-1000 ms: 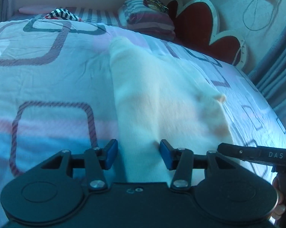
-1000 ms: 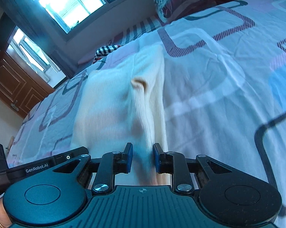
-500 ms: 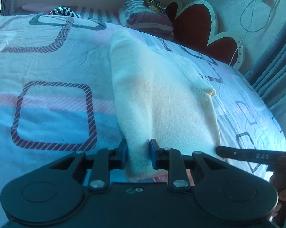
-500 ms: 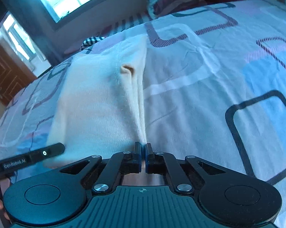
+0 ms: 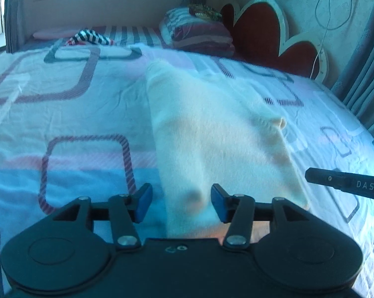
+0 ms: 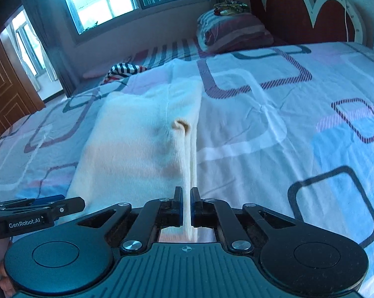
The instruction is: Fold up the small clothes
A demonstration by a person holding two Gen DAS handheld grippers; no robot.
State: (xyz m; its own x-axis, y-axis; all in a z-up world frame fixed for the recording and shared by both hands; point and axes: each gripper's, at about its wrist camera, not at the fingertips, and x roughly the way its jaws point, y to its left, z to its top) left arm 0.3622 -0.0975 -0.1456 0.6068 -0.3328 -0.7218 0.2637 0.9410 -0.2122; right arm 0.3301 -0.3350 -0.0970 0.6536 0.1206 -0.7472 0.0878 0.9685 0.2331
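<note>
Cream knit garment (image 5: 219, 134), lying lengthwise on the patterned bed (image 5: 62, 114), its near hem raised at one corner. The right hand-held gripper (image 6: 185, 206) is clenched on the hem's right edge. The left hand-held gripper (image 5: 180, 202) is opening, the cloth between its blue pads (image 5: 143, 202) but not pinched. To fold cleanly, the left side likely needs a fresh pinch on its corner, then both corners lifted evenly.
</note>
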